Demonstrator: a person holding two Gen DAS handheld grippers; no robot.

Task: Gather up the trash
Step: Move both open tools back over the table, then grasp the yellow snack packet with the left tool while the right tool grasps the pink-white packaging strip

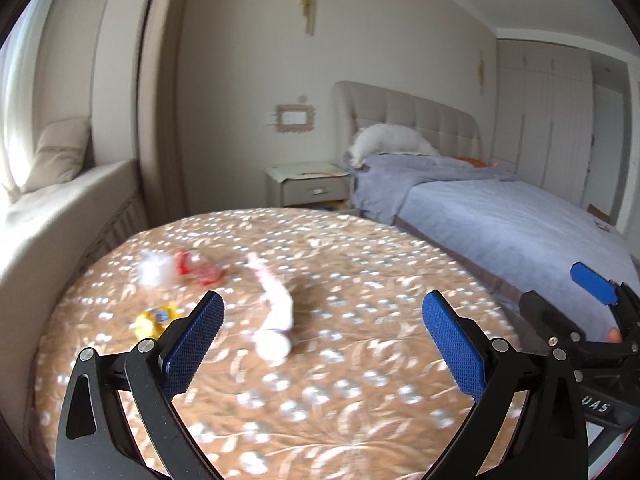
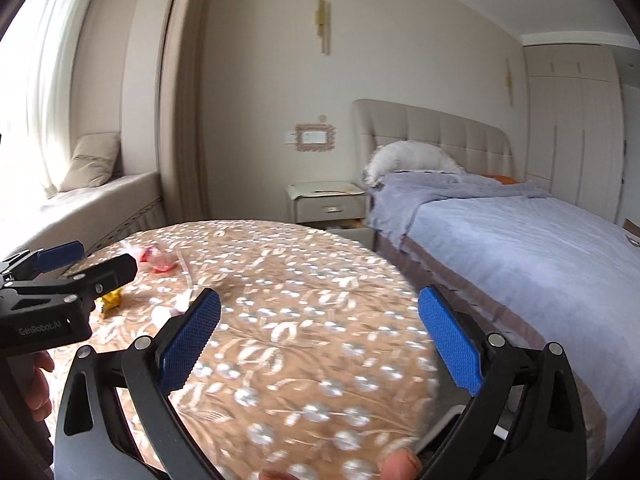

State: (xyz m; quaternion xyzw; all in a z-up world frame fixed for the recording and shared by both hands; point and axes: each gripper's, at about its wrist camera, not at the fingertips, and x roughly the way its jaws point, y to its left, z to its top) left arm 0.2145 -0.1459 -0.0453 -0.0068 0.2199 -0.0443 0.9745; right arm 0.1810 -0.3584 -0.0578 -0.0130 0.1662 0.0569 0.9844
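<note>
Now, left wrist view. Our left gripper hangs over a round table with a tan floral cloth, jaws spread wide, nothing between them. Four bits of trash lie ahead: a white-and-pink tube-like wrapper nearest, just beyond the left pad; a yellow wrapper beside that same finger; a red wrapper and a white crumpled tissue farther back, touching or nearly so. We cannot read the labels; the near field is blurred. Our right gripper shows at the right edge, off the table's rim, one blue pad visible. A bed and a nightstand stand behind.

Right wrist view. The right gripper also stands wide open and empty, over bare cloth, well apart from the trash. The left gripper crosses in at the left, partly hiding the yellow wrapper. The red wrapper sits near the far-left rim. No bin shows in either view.

Risks, as we judge them:
- The tube-like wrapper looks round; a pinch off its middle may roll it or squirt it out sideways.
- The pieces are light; a finger dragging along the cloth could bunch the fabric and sweep the yellow wrapper off the rim.
- The red wrapper and the tissue lie close together; one closure may catch both, or neither firmly.
</note>
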